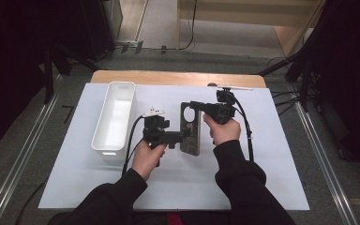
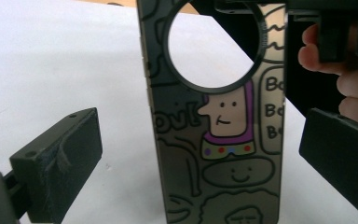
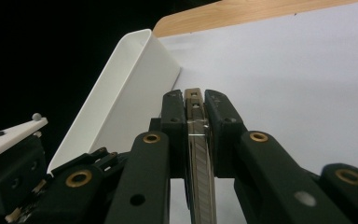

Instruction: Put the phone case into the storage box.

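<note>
While the right tongs (image 1: 193, 105) pinch the top edge of the phone case (image 1: 190, 129), the work in hand looks like a handover or a two-handed regrip. In the right gripper view the two black pads are closed flat on the thin edge of the case, which runs straight up between them, so that grip is firm and narrow. The case bears cartoon drawings and a big round camera opening. It is held up ahead of the left tongs (image 2: 200, 154), with its printed face turned toward them.

The left tongs stand wide. In the left gripper view one pad sits well off to one side of the case and the other just past its far edge, neither touching it. The case lies between the jaws, not yet gripped. A few fingers (image 2: 354, 88) of the right hand show beyond the case in that view.

My reading is that the left tongs are lined up to take the lower half of the case. The next move would call for closing them squarely on its two long edges, low enough to stay clear of the round opening and of the right tongs above. The case is thin and smooth, so an off-centre squeeze could let it twist or slip.

Beyond the left tongs, on their outer side, a long white bin (image 1: 115, 115) stands on the white-covered surface (image 1: 262, 164). It may be where the case is meant to go, though I cannot be sure.
</note>
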Tool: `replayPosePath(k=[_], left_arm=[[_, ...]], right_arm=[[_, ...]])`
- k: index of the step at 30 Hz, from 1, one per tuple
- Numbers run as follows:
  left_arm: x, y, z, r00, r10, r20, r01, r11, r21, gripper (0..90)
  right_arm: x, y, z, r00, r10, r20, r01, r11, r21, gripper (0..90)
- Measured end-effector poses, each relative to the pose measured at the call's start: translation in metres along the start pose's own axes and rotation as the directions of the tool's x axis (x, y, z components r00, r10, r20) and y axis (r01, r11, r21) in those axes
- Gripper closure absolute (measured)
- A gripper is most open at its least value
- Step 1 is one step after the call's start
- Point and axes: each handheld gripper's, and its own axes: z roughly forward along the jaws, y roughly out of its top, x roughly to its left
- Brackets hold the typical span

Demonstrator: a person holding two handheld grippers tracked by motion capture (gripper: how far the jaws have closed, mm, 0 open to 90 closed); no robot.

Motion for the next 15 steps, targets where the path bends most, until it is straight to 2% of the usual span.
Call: replayPosePath(k=[2,3,5,10,15], left_arm=[[-0.001,0.001,0.000,0.9994,0.000,-0.034,0.000,0.9998,0.019,6.7],[0.000,0.001,0.000,0.9995,0.009,-0.030,-0.008,0.9995,0.029,7.0],[0.000,0.001,-0.001,0.9997,0.015,-0.020,-0.014,0.9990,0.043,7.0],[0.003,0.002,-0.005,0.9989,0.015,0.044,-0.018,0.9971,0.074,7.0],[0.004,0.005,-0.010,0.9972,0.037,0.065,-0.043,0.9948,0.092,7.0]], right_arm=[[0.000,0.000,-0.002,0.9999,-0.012,-0.004,0.012,1.000,0.000,77.7],[0.001,-0.001,-0.003,0.9998,-0.017,-0.006,0.017,1.000,0.003,77.7],[0.001,-0.001,-0.005,0.9996,-0.028,-0.008,0.028,1.000,0.004,77.7],[0.001,-0.003,-0.010,0.9990,-0.041,-0.016,0.041,0.999,0.007,77.7],[0.001,-0.006,-0.015,0.9970,-0.073,-0.026,0.074,0.997,0.009,77.7]])
